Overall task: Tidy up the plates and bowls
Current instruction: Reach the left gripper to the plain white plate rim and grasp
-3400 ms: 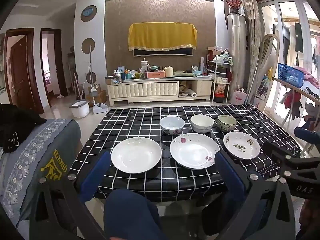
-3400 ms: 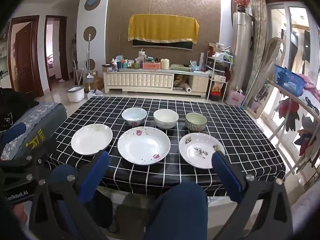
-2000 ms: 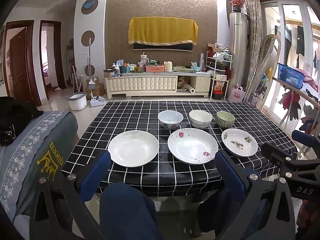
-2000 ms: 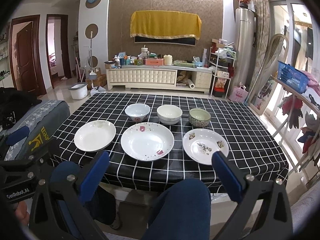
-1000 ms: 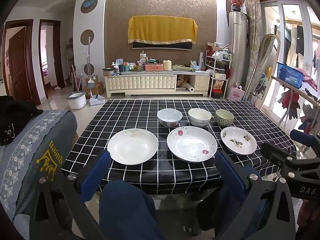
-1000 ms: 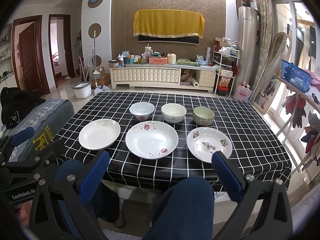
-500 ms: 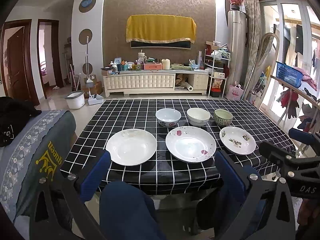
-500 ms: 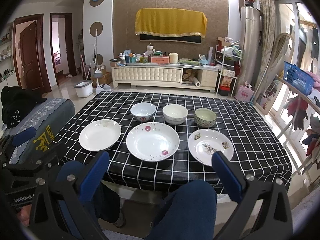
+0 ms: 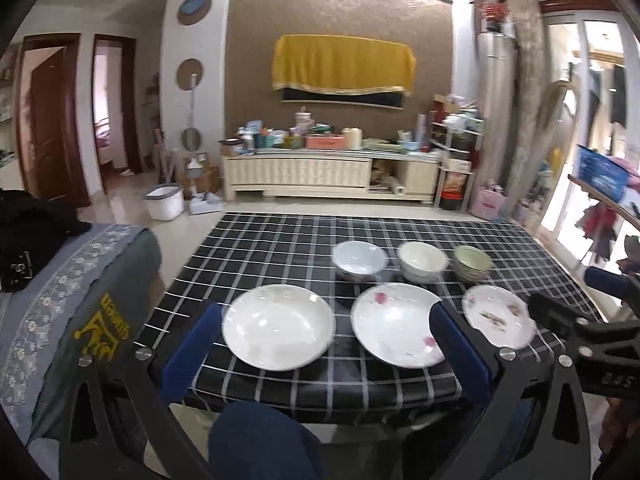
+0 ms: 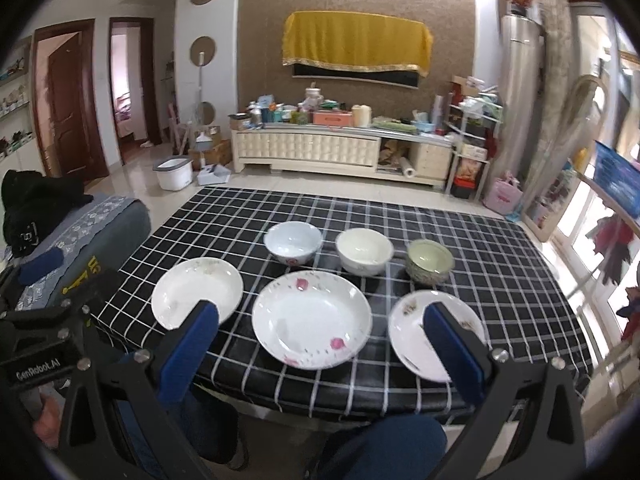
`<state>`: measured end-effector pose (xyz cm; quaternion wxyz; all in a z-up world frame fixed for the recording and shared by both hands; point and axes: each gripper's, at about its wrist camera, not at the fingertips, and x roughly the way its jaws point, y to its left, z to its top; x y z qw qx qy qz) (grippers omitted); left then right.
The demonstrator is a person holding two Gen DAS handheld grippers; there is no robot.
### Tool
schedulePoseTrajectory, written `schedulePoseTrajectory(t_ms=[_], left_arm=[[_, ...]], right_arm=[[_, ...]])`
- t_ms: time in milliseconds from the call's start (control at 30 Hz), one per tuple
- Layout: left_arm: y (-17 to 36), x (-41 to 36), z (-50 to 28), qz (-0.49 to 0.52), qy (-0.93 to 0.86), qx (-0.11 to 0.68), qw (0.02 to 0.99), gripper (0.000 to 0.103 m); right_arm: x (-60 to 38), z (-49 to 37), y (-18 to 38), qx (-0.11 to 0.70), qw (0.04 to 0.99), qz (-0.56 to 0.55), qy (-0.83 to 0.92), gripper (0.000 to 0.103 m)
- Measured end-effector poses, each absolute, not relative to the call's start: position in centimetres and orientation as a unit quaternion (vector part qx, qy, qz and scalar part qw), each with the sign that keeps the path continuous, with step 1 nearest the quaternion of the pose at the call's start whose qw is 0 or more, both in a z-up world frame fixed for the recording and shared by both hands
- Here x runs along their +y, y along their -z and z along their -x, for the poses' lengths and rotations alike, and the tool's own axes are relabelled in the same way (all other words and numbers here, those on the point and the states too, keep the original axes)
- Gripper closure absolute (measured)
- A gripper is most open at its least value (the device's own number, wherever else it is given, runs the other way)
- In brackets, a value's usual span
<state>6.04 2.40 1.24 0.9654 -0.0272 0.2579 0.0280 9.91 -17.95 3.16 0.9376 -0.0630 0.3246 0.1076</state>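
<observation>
Right wrist view is showing both grippers hanging wide open, holding nothing — go slowly, grabbing one plate rim.

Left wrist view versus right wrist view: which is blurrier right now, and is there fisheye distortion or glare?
Left wrist view: motion-smeared, the plain white plate and bowls soft-edged. Right wrist view: sharper at centre on the pink-flowered plate, smeared toward the right edge. Both: dark fisheye corners, bowed walls, washed-out windows at right.
</observation>
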Motion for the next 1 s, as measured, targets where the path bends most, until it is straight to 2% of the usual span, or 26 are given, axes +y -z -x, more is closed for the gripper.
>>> schedulePoseTrajectory(t_ms=[200, 667, 1000], left_arm=[[-0.2, 4.9, -11.6, 0.023, -0.035, 0.328, 0.944, 0.000], [3.3, 12.9, -19.3, 0.081, -0.063, 0.384, 0.917, 0.000], [9.1, 17.0, -22.7, 0.109, -0.072, 0.452, 0.882, 0.000]], right_arm=[[-15.4, -14.9, -1.9, 0.365, 0.919, 0.057, -0.137, 0.000], [-7.9, -23.2, 1.6, 0.408, 0.887, 0.094, -0.197, 0.000], [-2.7, -27.2, 8.0, 0.479, 0.837, 0.127, -0.233, 0.000]])
